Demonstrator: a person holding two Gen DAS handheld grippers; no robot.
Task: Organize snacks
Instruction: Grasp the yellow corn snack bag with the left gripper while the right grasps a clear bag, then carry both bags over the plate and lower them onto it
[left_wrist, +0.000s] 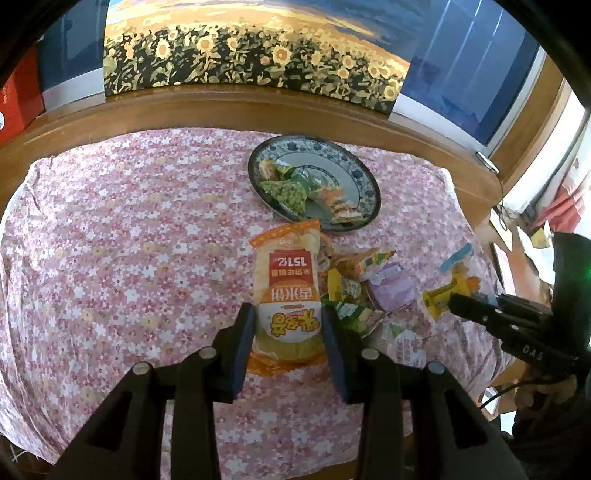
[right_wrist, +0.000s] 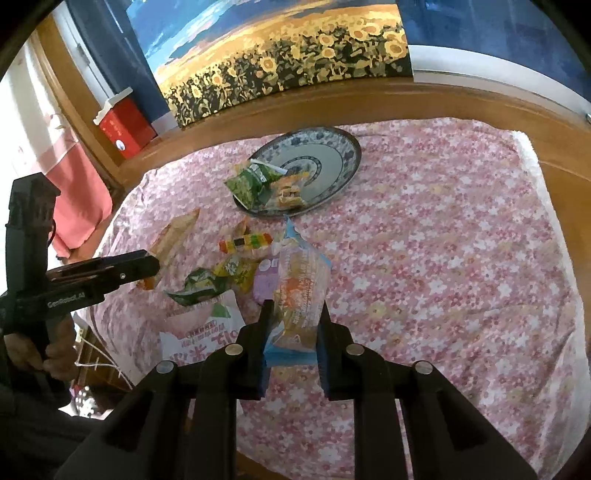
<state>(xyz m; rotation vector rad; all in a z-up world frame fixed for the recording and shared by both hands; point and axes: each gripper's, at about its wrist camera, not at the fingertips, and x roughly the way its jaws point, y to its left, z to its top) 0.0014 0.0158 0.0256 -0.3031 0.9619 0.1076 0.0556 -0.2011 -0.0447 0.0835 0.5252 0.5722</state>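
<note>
My left gripper (left_wrist: 289, 319) is shut on an orange rice-cracker packet (left_wrist: 286, 291) and holds it above the flowered cloth. My right gripper (right_wrist: 294, 314) is shut on a clear packet with blue ends (right_wrist: 299, 291); it shows at the right in the left wrist view (left_wrist: 458, 302). A blue-patterned plate (left_wrist: 364, 177) beyond holds green and orange snack packets (left_wrist: 291, 190); it also shows in the right wrist view (right_wrist: 343, 147). A pile of loose snack packets (left_wrist: 369, 284) lies between the grippers, also in the right wrist view (right_wrist: 225, 273).
A pink flowered cloth (left_wrist: 129, 258) covers the wooden table (left_wrist: 184, 107). A sunflower painting (left_wrist: 251, 51) leans at the back. A red box (right_wrist: 123, 127) stands at the far left. A white packet (right_wrist: 199, 332) lies near the table's edge.
</note>
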